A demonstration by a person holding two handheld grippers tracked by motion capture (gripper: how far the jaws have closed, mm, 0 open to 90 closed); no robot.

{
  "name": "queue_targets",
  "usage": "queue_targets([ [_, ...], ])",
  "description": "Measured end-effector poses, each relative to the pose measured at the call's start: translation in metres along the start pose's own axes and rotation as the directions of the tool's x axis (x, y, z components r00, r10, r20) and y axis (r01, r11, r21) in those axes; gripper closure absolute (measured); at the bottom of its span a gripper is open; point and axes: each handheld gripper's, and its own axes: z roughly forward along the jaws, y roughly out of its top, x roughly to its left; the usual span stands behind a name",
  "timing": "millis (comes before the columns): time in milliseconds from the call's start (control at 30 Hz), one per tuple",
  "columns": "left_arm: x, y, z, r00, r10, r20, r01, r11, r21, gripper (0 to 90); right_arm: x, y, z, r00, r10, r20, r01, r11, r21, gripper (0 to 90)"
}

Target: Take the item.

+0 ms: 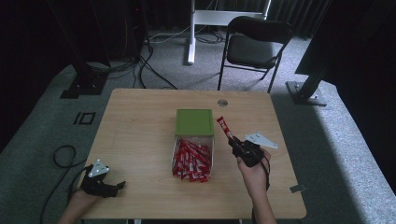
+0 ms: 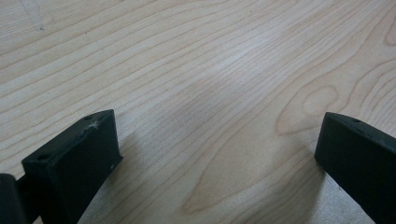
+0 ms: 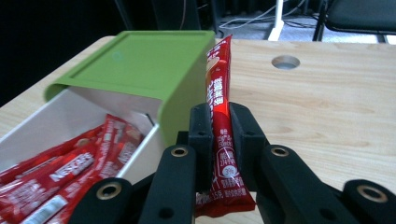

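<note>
Right tool (image 1: 232,138) clamped on one red coffee-stick sachet (image 1: 224,127), held upright beside white box with green sliding lid (image 1: 194,122). Box half open, many sachets (image 1: 191,161) inside. Left tool (image 1: 119,185) spread wide, empty, resting on light wooden table (image 1: 140,126). Judged: sachet not yet placed.

We take this for a lab or recording studio. The light wooden counter (image 1: 140,140) stands on grey carpet (image 1: 42,121), ringed by black curtains. Black stand feet (image 1: 81,86) and loose cables (image 1: 144,65) run around it. A white stand leg (image 1: 191,32) and a black folding chair (image 1: 254,44) sit behind.
</note>
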Motion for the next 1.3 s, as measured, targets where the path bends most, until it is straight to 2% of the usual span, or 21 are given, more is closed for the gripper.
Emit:
queue_targets([
  [200, 0.000, 0.000, 0.000, 1.0000, 0.000, 0.000, 0.000, 1.0000, 0.000, 0.7, -0.007, -0.015, 0.016, 0.9992, 0.028, 0.027, -0.029, 0.999, 0.034, 80.5],
  [567, 0.000, 0.000, 0.000, 1.0000, 0.000, 0.000, 0.000, 1.0000, 0.000, 0.7, -0.009, -0.034, 0.039, 0.9968, 0.064, 0.047, -0.068, 0.995, 0.078, 80.4],
  [800, 0.000, 0.000, 0.000, 1.0000, 0.000, 0.000, 0.000, 1.0000, 0.000, 0.7, -0.010, -0.049, 0.055, 0.9926, 0.102, 0.067, -0.109, 0.988, 0.109, 80.4],
  [1300, 0.000, 0.000, 0.000, 1.0000, -0.001, 0.000, 0.001, 1.0000, 0.000, 0.7, -0.009, -0.059, 0.070, 0.9904, 0.121, 0.067, -0.131, 0.975, 0.179, 79.7],
])
